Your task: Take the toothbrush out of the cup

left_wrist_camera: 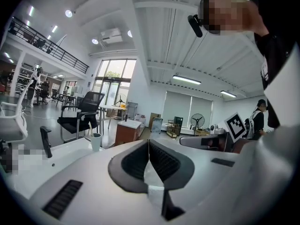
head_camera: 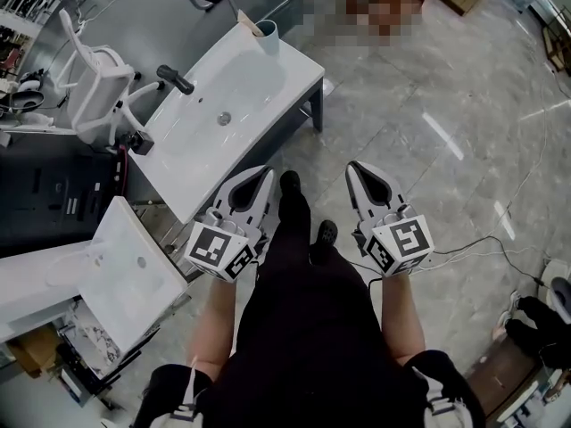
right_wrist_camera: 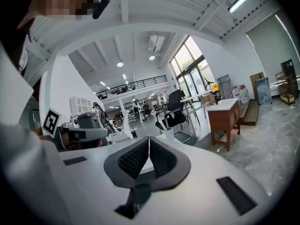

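Observation:
A pale cup (head_camera: 268, 36) stands on the far corner of a white washbasin counter (head_camera: 294, 83), with a toothbrush (head_camera: 243, 9) leaning out of it. Both grippers hover over the floor on the near side of the counter, well short of the cup. The left gripper (head_camera: 265, 176) and the right gripper (head_camera: 357, 169) are shut and hold nothing. In the left gripper view, the cup (left_wrist_camera: 95, 142) is small and far, left of the shut left gripper (left_wrist_camera: 149, 143). In the right gripper view, the cup (right_wrist_camera: 168, 134) shows just above the shut right gripper (right_wrist_camera: 149, 140).
A black faucet (head_camera: 176, 79) rises at the basin's left edge. A white chair (head_camera: 94, 83) stands left of the counter and a second white basin (head_camera: 134, 275) lies nearer on the left. A wooden cabinet (right_wrist_camera: 225, 121) stands beyond. Cables (head_camera: 482, 248) run over the marble floor at right.

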A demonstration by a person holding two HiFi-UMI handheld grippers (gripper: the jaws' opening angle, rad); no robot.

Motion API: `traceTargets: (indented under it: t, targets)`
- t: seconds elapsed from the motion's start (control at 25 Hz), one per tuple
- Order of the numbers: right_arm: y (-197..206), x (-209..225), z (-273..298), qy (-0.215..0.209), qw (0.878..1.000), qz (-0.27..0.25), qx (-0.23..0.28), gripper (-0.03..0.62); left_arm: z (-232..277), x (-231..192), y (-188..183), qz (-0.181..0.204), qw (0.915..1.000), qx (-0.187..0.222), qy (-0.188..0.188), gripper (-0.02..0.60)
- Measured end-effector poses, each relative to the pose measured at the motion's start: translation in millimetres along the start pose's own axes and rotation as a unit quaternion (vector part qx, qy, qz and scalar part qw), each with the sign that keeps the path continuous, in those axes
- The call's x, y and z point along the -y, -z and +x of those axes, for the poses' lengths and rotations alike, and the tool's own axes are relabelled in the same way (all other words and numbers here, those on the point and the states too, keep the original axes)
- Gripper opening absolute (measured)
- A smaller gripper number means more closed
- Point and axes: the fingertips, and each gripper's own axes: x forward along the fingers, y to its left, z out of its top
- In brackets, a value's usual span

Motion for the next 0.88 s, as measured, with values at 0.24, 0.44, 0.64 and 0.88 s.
traceTargets:
  t: [0.24,0.44,0.64,0.88]
  targets:
    - [-13,6,45,0.0,1.0,-0.022,-0.012,0.032,24,-45,-8,-0.007,0.9998,0.018,-0.004,0.016]
    - [-47,14,95,-0.004,0.998,-0.056,-0.016,0.032,51,-90,-34,-0.011,0.999,0.042,-0.006,0.016]
    - [-77,18,146,-0.002,0.997,-0.075,-0.009,0.033,76,-133,-58,-0.009,0.9983,0.058,0.002,0.016]
    - [-91,17,195,-0.001,0.996,-0.089,-0.012,0.034,95,-169,-73,-0.001,0.9981,0.061,0.01,0.015]
